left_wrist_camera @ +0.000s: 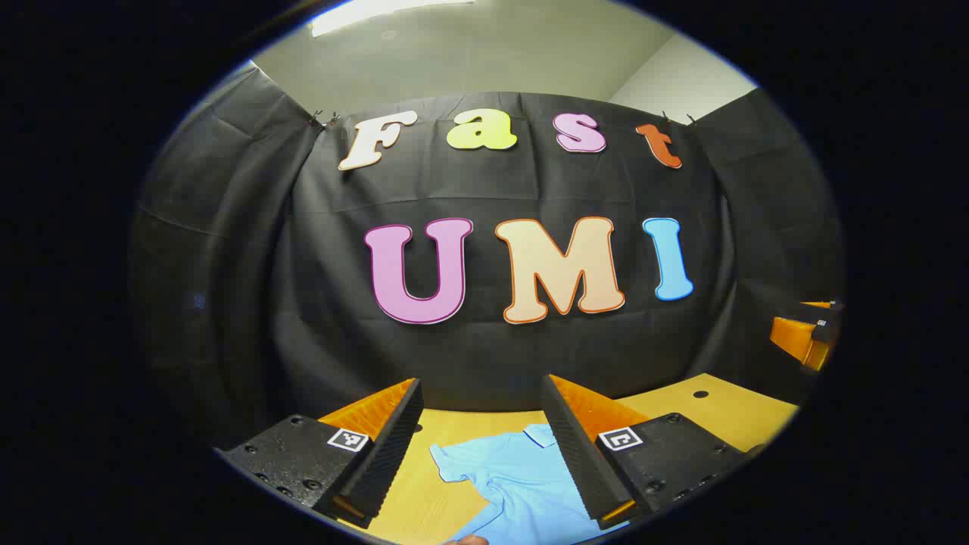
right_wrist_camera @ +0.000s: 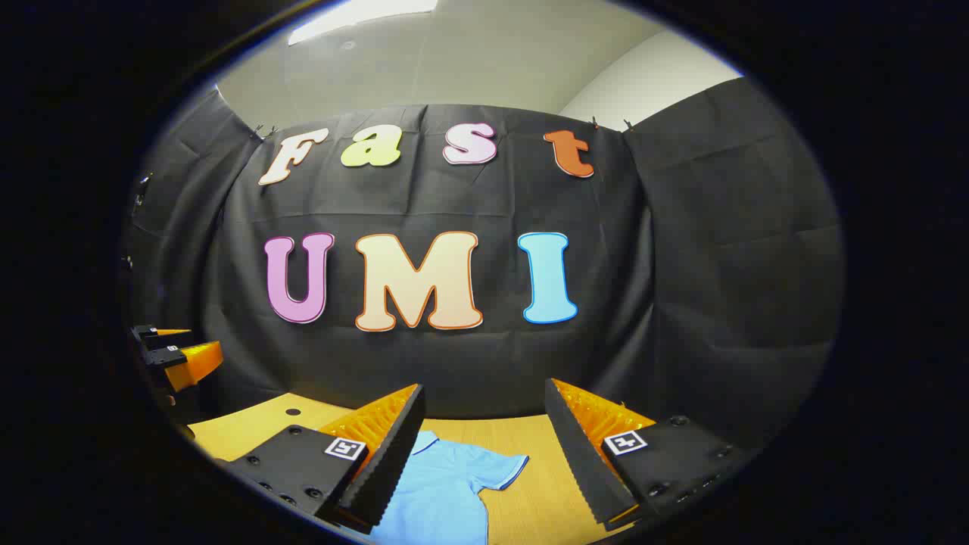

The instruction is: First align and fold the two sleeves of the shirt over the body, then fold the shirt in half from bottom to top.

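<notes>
the table (left_wrist_camera: 727,412) stretches out ahead of and below both grippers, pale wood, running up to the booth's black cloth wall. on it lies the shirt (left_wrist_camera: 522,484), light blue, spread flat with its collar (left_wrist_camera: 540,434) toward the wall. in the left gripper view the shirt sits below and between the fingers, one short sleeve (left_wrist_camera: 454,462) reaching out to the left, the body running under the right finger. the left gripper (left_wrist_camera: 484,446) hangs above it with jaws wide apart, nothing between them. in the right gripper view the shirt (right_wrist_camera: 443,492) lies low, just right of the left finger, its other sleeve (right_wrist_camera: 503,465) pointing into the gap. the right gripper (right_wrist_camera: 484,446) is wide open too, clear of the cloth. far off at the left edge there, the other gripper (right_wrist_camera: 178,356) shows.
</notes>
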Demonstrator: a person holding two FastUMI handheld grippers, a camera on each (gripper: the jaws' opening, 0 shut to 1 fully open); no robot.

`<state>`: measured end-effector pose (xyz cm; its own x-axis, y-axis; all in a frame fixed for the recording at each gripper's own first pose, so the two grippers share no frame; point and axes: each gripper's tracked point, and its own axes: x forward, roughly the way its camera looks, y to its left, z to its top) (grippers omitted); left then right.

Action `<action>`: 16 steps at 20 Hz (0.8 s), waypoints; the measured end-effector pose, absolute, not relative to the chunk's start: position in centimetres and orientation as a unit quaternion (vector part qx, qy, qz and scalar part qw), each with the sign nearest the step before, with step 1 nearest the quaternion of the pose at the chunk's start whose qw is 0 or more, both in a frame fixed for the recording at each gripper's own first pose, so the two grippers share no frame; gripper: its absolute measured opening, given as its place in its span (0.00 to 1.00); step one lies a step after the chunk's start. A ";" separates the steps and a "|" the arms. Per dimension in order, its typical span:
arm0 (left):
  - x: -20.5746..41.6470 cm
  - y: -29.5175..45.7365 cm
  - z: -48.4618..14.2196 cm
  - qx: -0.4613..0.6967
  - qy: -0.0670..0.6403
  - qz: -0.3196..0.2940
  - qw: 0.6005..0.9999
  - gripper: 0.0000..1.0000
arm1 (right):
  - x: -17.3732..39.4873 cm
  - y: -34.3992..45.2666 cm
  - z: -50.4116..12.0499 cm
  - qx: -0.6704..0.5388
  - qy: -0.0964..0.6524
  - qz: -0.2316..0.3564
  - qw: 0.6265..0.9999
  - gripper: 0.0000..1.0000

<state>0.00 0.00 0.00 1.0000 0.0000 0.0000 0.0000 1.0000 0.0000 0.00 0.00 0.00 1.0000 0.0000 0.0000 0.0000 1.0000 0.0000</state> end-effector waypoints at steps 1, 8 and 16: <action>0.2 0.1 0.0 0.002 0.000 0.000 1.000 0.94 | 0.1 0.2 -0.1 0.000 0.002 0.001 1.000 0.98; 1.2 0.7 -0.8 0.008 0.004 -0.002 1.000 0.94 | 1.3 0.8 -0.6 -0.004 0.007 0.005 1.000 0.98; 2.0 1.9 -1.6 0.008 0.011 0.003 1.000 0.94 | 2.3 1.6 -1.7 -0.007 0.014 0.006 1.000 0.98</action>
<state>1.97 1.94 -1.61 0.9997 0.0059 -0.0218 -0.0055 0.9999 0.0162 2.26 1.62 -1.75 0.9995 0.0124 -0.0274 -0.0128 0.9998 -0.0147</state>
